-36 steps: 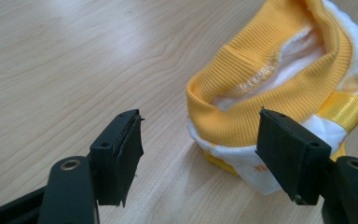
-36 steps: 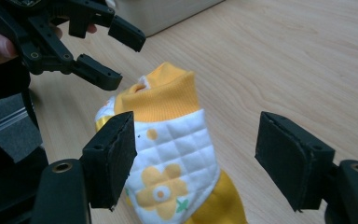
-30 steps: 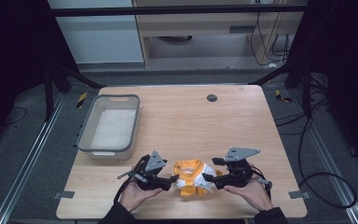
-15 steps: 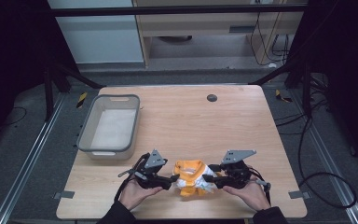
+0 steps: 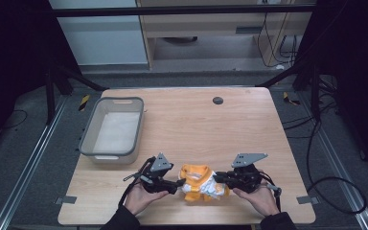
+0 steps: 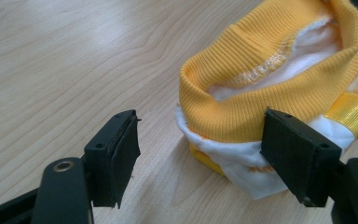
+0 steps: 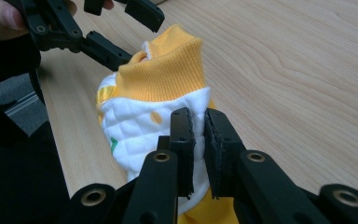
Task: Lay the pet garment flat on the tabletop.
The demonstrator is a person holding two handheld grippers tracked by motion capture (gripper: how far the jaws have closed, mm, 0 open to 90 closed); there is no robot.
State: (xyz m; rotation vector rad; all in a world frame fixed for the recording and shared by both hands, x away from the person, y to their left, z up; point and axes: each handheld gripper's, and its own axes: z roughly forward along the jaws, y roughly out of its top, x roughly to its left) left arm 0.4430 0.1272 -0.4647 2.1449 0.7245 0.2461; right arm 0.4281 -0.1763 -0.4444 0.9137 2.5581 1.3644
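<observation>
Pale wooden tabletop [image 5: 196,129] under dark surroundings, and all the action sits at six o'clock. Between the two hands lies a crumpled yellow-and-white quilted garment with a ribbed yellow cuff [image 5: 199,182], down near the front edge. At its nine o'clock side, the left gripper [image 6: 200,149] stands with jaws spread wide, one black pad just in front of the ribbed cuff. At three o'clock, the right gripper [image 7: 198,140] has its jaws pressed nearly together, pinching the white quilted fabric. Up at ten o'clock rests a grey rectangular plastic bin [image 5: 112,128], well apart from the garment.
</observation>
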